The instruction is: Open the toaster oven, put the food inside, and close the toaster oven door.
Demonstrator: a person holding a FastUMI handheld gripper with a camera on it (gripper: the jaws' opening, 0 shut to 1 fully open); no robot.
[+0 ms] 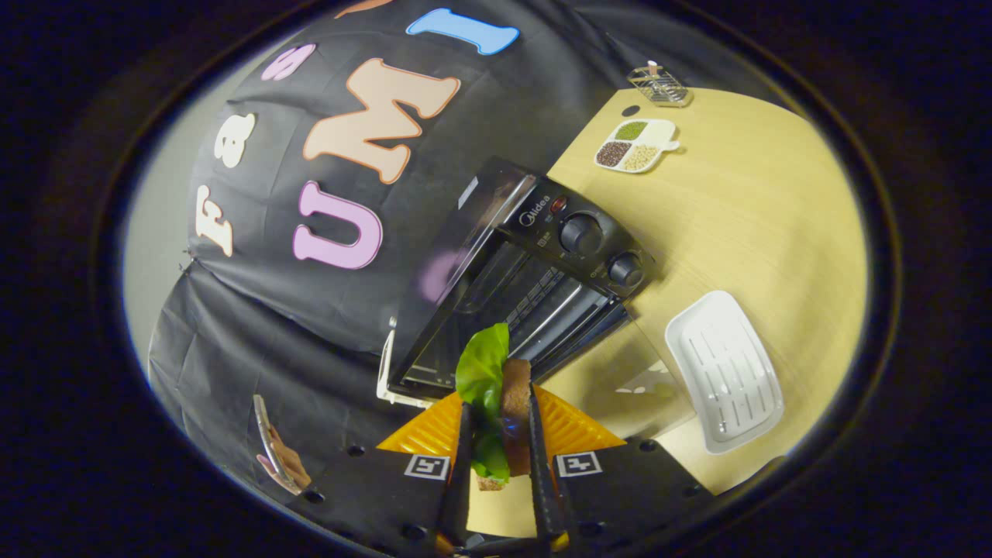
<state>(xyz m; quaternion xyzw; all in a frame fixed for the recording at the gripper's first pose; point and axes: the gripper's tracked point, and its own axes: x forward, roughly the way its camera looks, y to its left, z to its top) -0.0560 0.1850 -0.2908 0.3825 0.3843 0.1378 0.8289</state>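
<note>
Sandwich in your gripper, toaster oven open ahead

Your gripper (pixel 500 434) is clenched on the sandwich (pixel 504 411), both fingers pressing its sides, lettuce showing. The toaster oven (pixel 527 271) stands just beyond at 12 o'clock, door down; a white tray (pixel 725 372) lies on the tabletop (pixel 759 217) at 2 o'clock.
</note>
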